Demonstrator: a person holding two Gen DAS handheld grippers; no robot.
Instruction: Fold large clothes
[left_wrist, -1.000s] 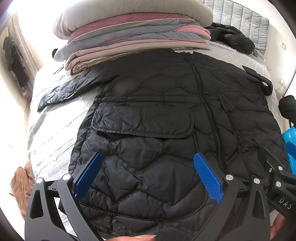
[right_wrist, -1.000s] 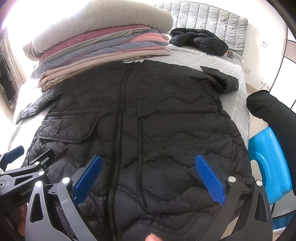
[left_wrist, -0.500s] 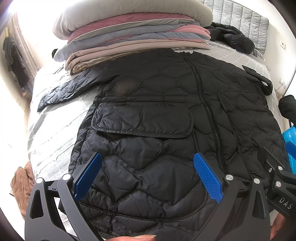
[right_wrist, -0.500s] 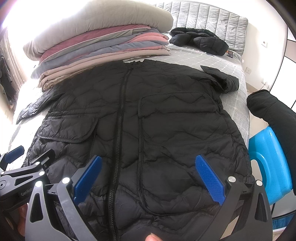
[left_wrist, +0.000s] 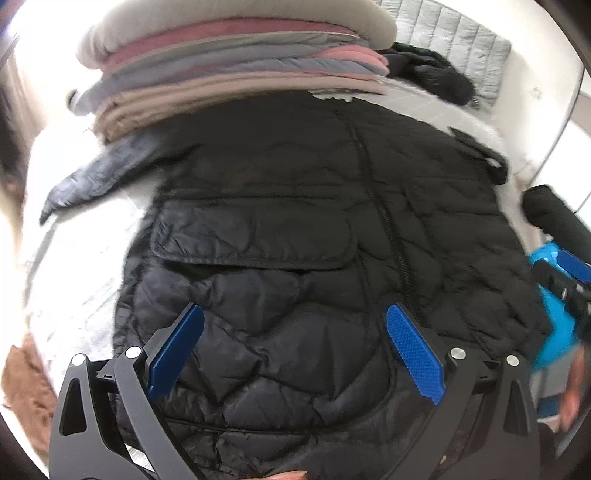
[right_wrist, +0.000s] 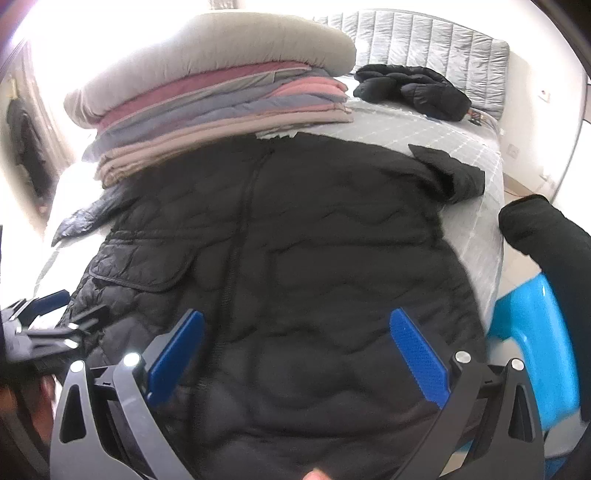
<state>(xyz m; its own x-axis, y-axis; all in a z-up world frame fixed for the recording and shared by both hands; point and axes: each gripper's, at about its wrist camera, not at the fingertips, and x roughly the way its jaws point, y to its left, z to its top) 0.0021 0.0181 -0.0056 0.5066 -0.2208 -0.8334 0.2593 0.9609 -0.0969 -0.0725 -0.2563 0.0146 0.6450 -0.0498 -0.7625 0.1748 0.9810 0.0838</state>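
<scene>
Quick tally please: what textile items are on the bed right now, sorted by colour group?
Black: 2, the quilted jacket spread flat and a bundled jacket near the headboard.
Grey-beige: 1, the pillow topping the stack.
Pink, grey and tan: 1 stack of folded bedding; layers too blurred to count.
Total: 4.

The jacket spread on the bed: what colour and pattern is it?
The jacket is black, quilted in wavy stitched lines; the right wrist view shows it best.
</scene>
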